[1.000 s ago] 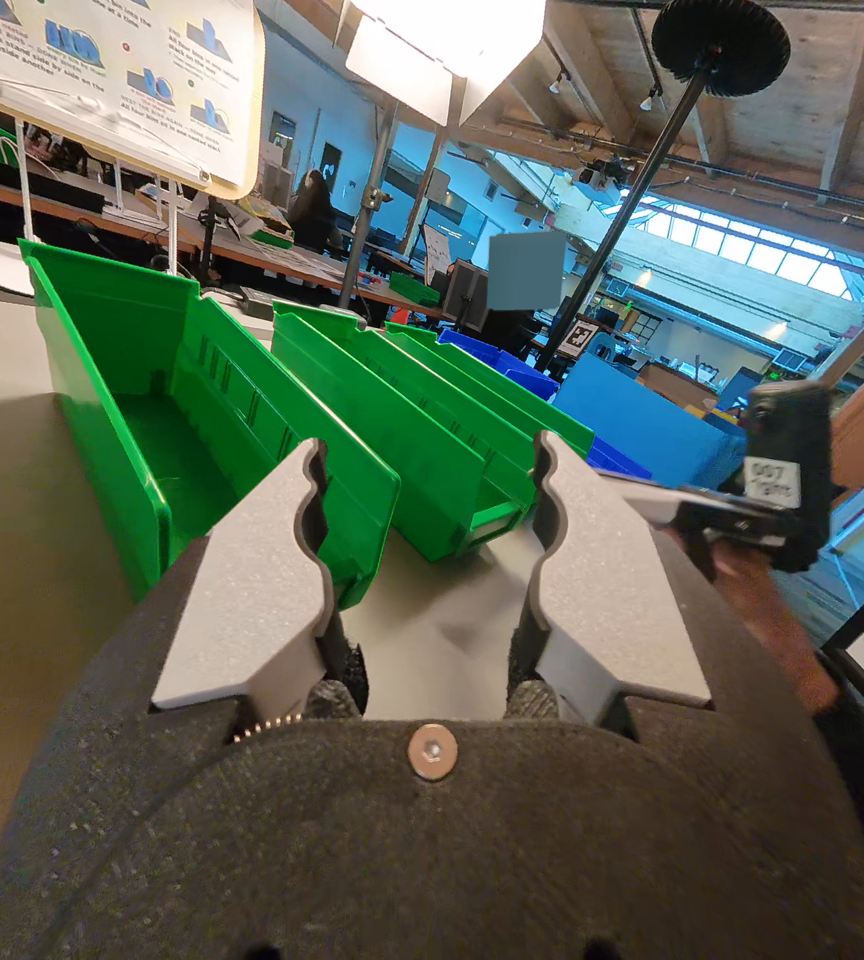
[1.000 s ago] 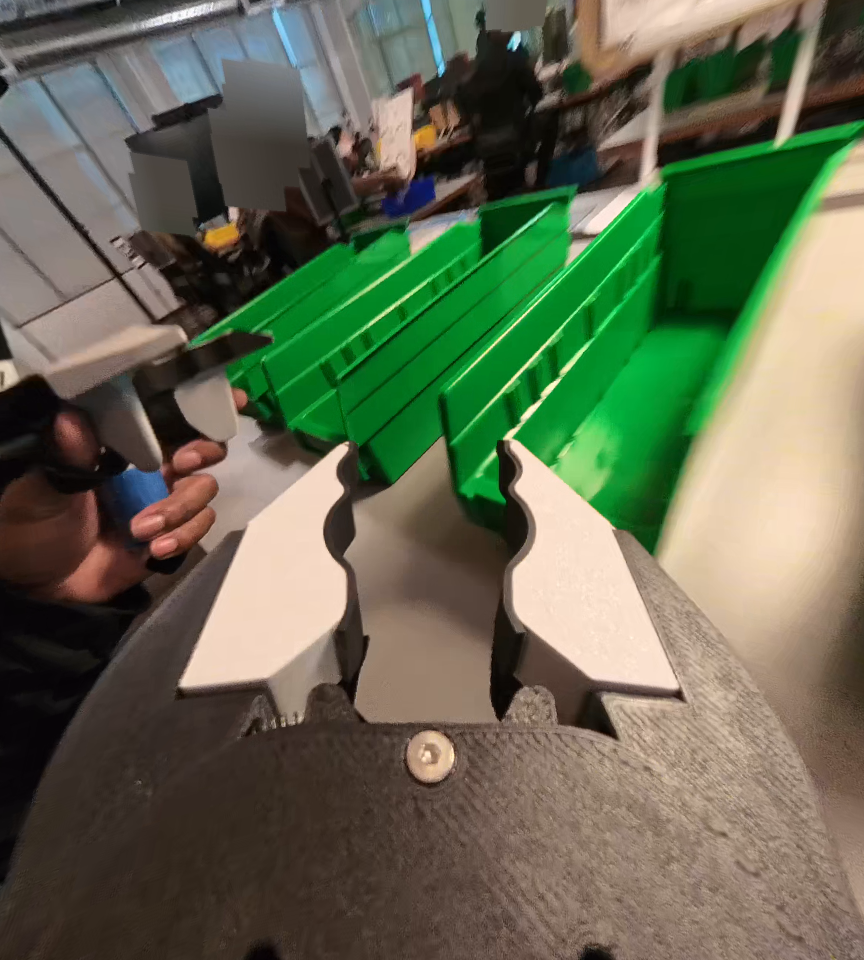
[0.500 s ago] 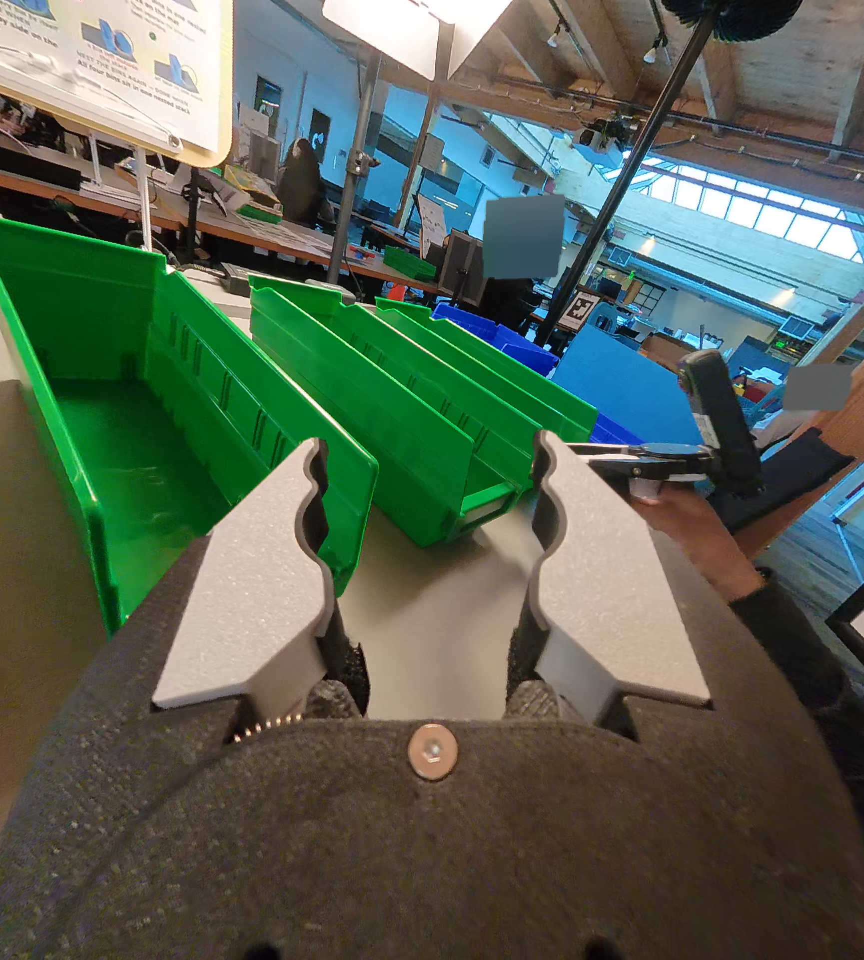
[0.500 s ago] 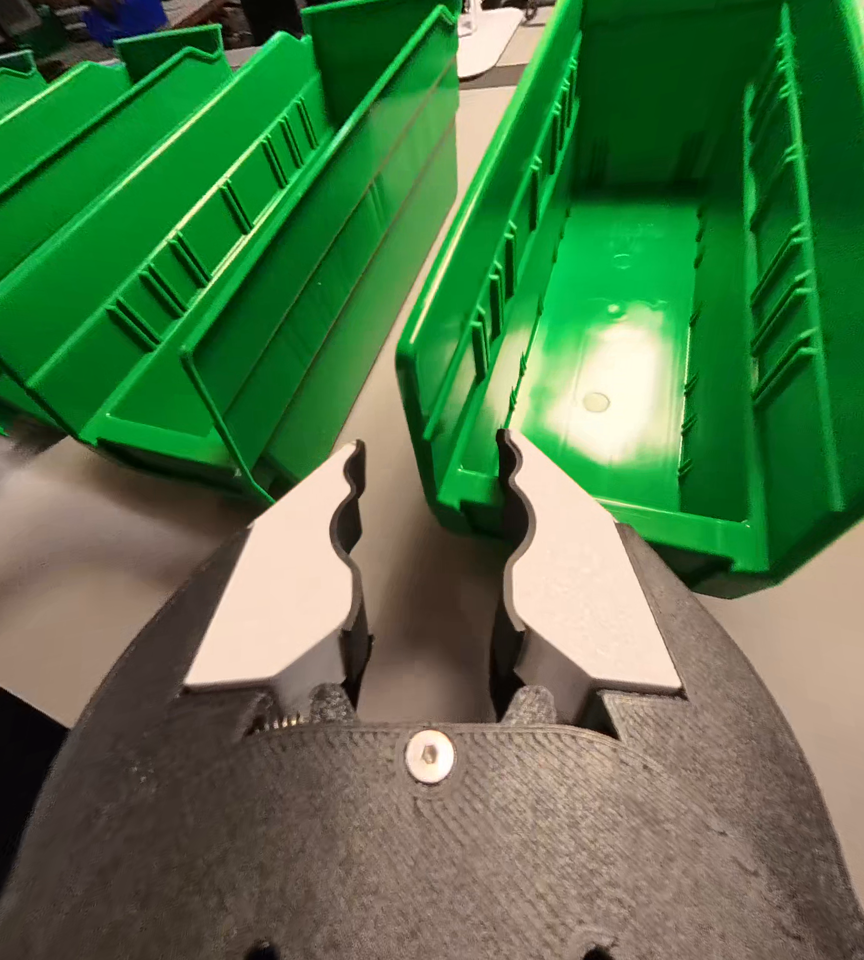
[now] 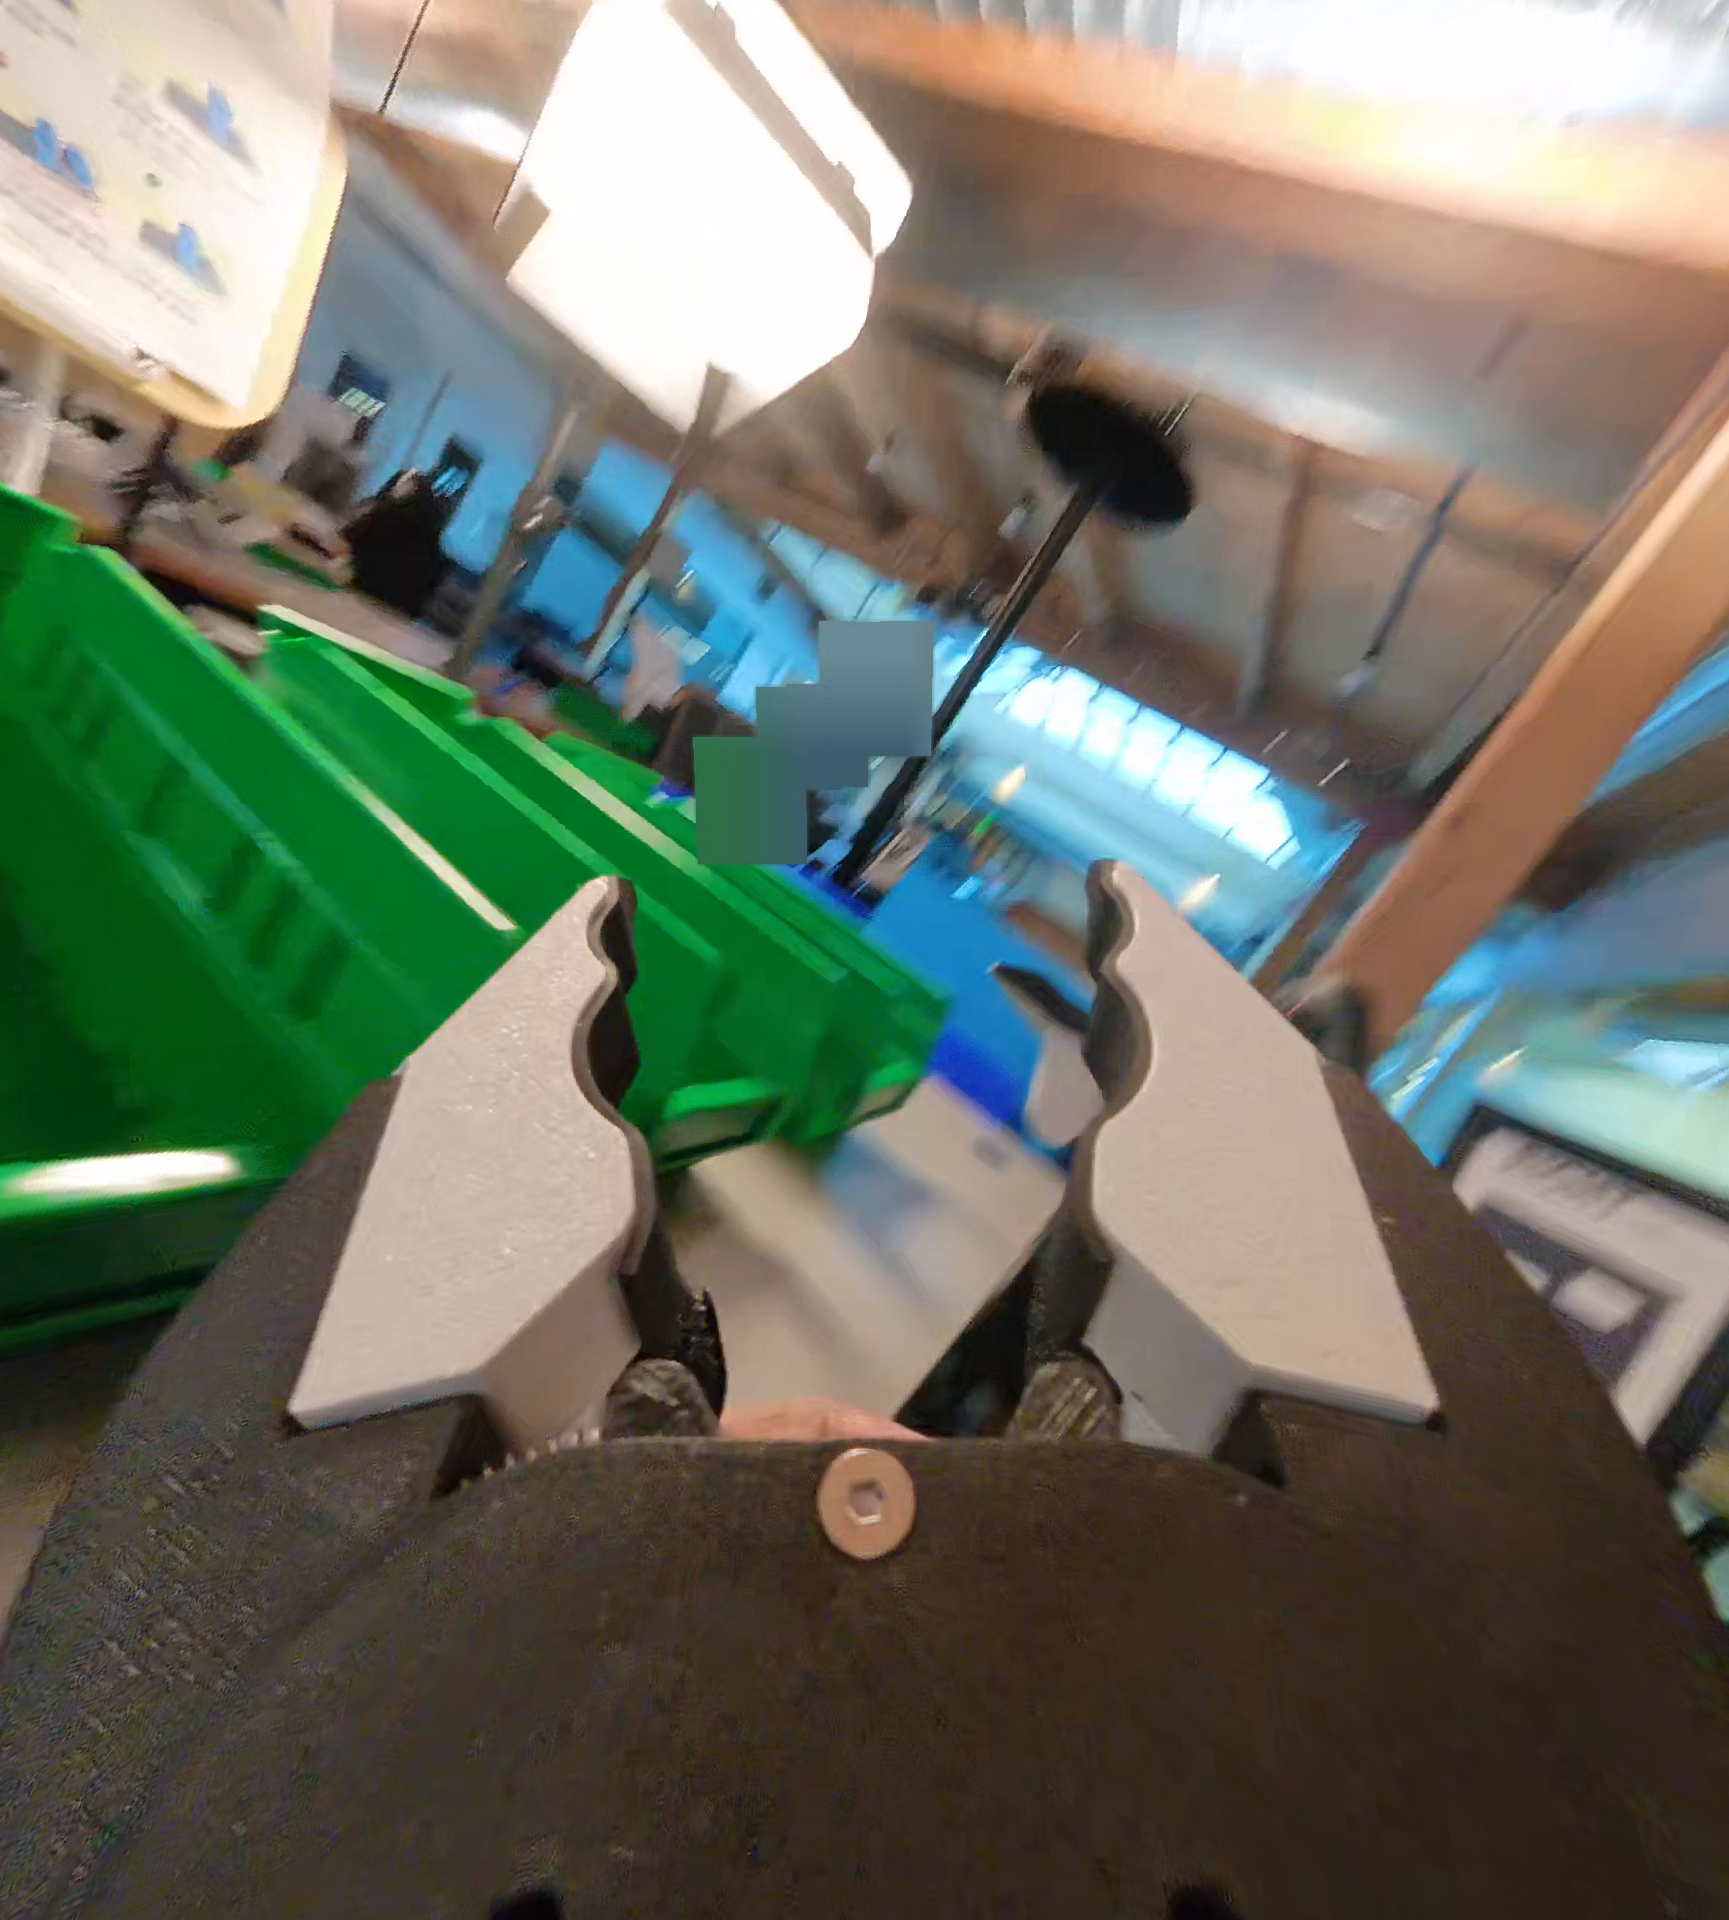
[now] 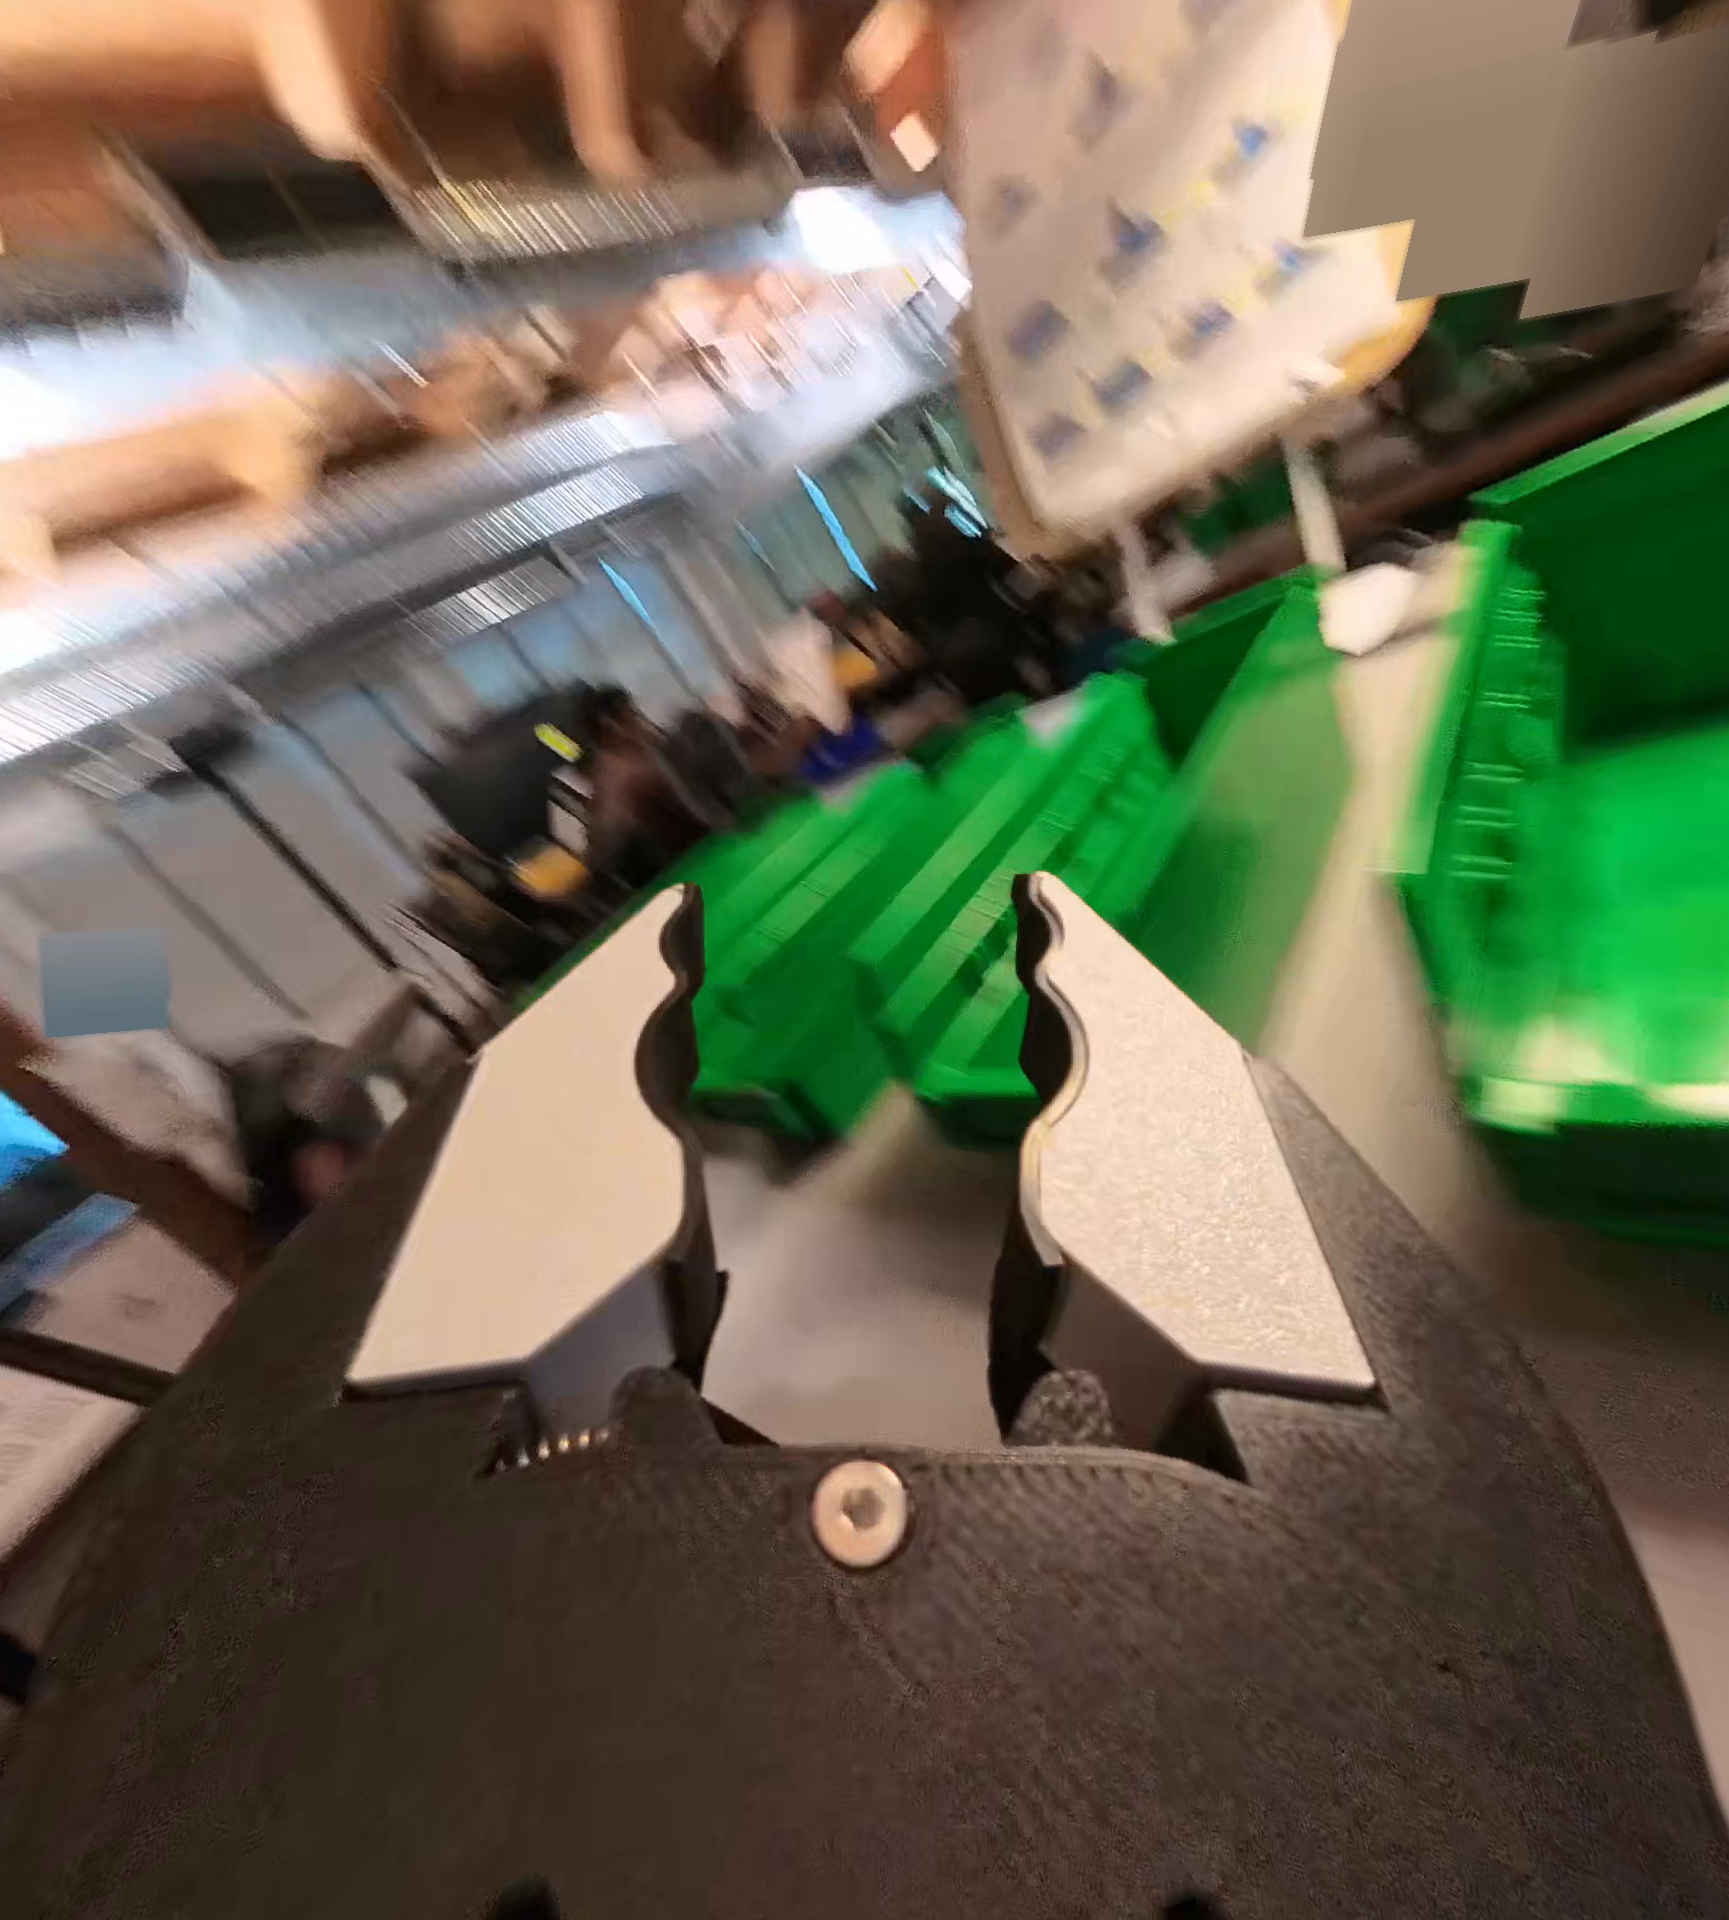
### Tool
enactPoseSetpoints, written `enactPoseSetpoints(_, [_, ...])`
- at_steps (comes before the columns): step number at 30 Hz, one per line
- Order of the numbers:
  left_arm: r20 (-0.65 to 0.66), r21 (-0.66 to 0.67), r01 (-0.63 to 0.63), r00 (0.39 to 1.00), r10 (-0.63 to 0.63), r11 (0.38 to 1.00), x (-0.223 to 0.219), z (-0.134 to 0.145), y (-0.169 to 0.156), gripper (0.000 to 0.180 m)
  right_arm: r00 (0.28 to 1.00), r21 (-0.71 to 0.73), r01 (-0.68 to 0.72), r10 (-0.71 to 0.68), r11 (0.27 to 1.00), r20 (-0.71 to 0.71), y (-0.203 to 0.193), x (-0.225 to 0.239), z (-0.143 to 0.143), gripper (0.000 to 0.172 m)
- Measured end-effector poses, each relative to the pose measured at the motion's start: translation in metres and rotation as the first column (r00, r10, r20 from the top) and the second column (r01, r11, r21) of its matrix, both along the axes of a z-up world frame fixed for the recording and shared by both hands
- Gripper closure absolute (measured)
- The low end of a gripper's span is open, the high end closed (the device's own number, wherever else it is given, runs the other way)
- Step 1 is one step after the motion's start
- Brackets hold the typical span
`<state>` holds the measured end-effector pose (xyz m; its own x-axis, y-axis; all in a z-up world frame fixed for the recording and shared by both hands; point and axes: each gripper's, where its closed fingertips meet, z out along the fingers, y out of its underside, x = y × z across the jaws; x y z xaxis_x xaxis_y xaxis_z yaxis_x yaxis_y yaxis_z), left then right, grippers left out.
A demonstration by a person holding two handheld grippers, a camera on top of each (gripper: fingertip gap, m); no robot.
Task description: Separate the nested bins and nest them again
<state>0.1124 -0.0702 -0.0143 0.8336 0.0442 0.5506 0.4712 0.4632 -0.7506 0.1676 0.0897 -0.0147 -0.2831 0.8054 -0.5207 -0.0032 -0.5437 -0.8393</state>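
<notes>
Both views are smeared by motion blur, so edges and small details are hard to make out. In the left wrist view the left gripper (image 5: 858,935) has its jaws spread wide with nothing between them. Green bins (image 5: 216,935) fill the left and centre of the frame, the nearest cut off by the left edge; how many lie behind it is unclear. A blue bin (image 5: 953,935) shows just past them. An instruction board (image 5: 112,177) at upper left carries print too blurred to read.

In the right wrist view the right gripper (image 6: 858,940) is also open and bare. Green bins (image 6: 943,914) run from centre to right on the grey table (image 6: 839,1299), 1 large bin (image 6: 1649,883) cut off at the right edge. A board (image 6: 1140,260) at upper right is likewise illegible.
</notes>
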Motion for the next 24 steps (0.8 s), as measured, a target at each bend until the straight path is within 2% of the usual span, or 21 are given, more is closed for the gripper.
enactPoseSetpoints(2, [0.083, 0.208, 0.059, 0.993, -0.078, 0.976, 0.014, 0.008, 0.000, 0.093, 0.976, -0.182, -0.130, 0.093, 0.975, -0.196, -0.037, 0.009, 0.029, 0.109])
enactPoseSetpoints(4, [0.161, 0.330, 0.135, 0.967, -0.196, 0.934, 0.030, 0.005, 0.010, 0.091, 0.923, -0.360, -0.270, 0.133, 0.893, -0.362, -0.062, 0.013, 0.046, 0.108])
enactPoseSetpoints(6, [0.207, 0.377, 0.192, 0.936, -0.284, 0.906, 0.046, -0.006, 0.023, 0.089, 0.892, -0.527, -0.349, 0.103, 0.775, -0.439, -0.068, 0.008, 0.047, 0.107])
enactPoseSetpoints(8, [0.225, 0.389, 0.182, 0.932, -0.284, 0.903, 0.057, -0.017, 0.028, 0.089, 0.878, -0.631, -0.393, 0.069, 0.669, -0.473, -0.065, 0.002, 0.042, 0.104])
enactPoseSetpoints(9, [0.222, 0.404, 0.163, 0.937, -0.269, 0.900, 0.059, -0.018, 0.026, 0.089, 0.878, -0.651, -0.395, 0.058, 0.648, -0.475, -0.064, -0.001, 0.039, 0.104])
enactPoseSetpoints(14, [0.072, 0.417, 0.161, 0.975, -0.210, 0.894, 0.077, -0.002, 0.008, 0.085, 0.844, -0.662, -0.427, 0.010, 0.616, -0.536, -0.056, 0.005, 0.040, 0.104])
enactPoseSetpoints(20, [0.059, 0.425, 0.139, 0.982, -0.181, 0.895, 0.078, 0.000, 0.001, 0.083, 0.809, -0.553, -0.457, 0.066, 0.696, -0.584, -0.074, 0.014, 0.054, 0.109])
enactPoseSetpoints(24, [0.019, 0.332, 0.179, 0.980, -0.196, 0.926, 0.088, -0.011, 0.018, 0.078, 0.800, -0.468, -0.464, 0.128, 0.752, -0.586, -0.092, 0.018, 0.061, 0.113])
